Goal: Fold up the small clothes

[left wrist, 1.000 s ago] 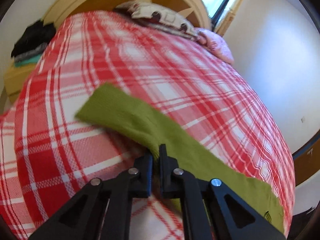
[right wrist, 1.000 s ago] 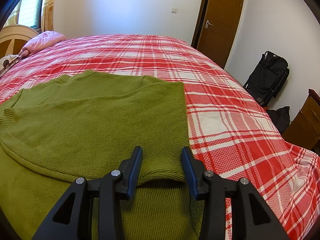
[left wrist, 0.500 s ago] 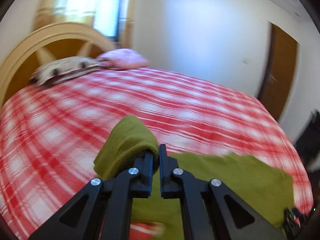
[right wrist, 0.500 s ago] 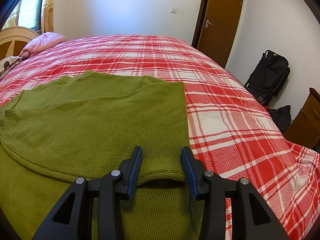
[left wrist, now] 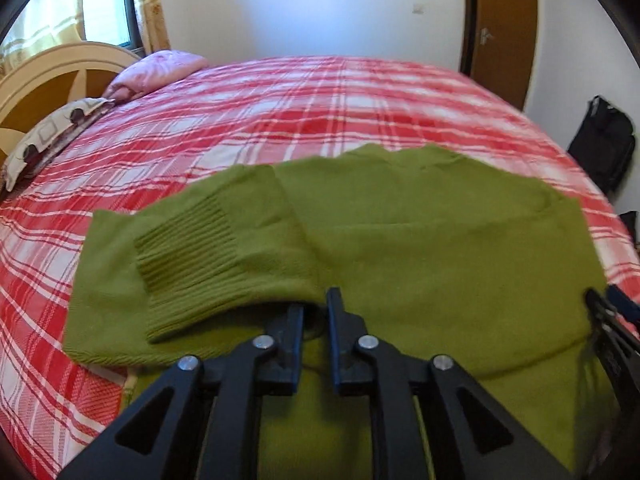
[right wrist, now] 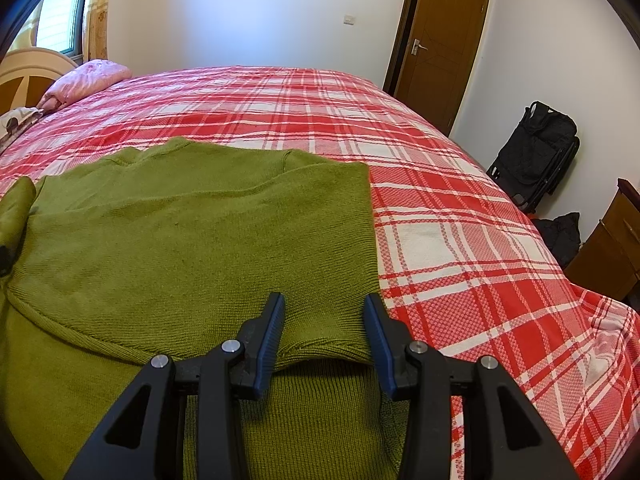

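A green knit sweater (left wrist: 432, 248) lies flat on the red plaid bedspread (left wrist: 304, 104). Its left sleeve (left wrist: 208, 248) is folded over onto the body, ribbed cuff up. My left gripper (left wrist: 317, 304) sits at the sleeve's near edge with its jaws a small gap apart; the sleeve edge lies just ahead of the tips, not pinched. In the right wrist view the sweater (right wrist: 192, 240) has its right side folded in. My right gripper (right wrist: 324, 308) is open and empty above the folded hem, and also shows at the right edge of the left wrist view (left wrist: 608, 320).
A pink pillow (left wrist: 160, 68) and a patterned pillow (left wrist: 52, 128) lie by the wooden headboard (left wrist: 44, 76). A brown door (right wrist: 436, 44), a black bag (right wrist: 536, 152) and a wooden cabinet (right wrist: 612, 244) stand right of the bed.
My left gripper has carried the sleeve across and laid it on the sweater's body, then parted its jaws slightly. The right gripper has stayed still and open.
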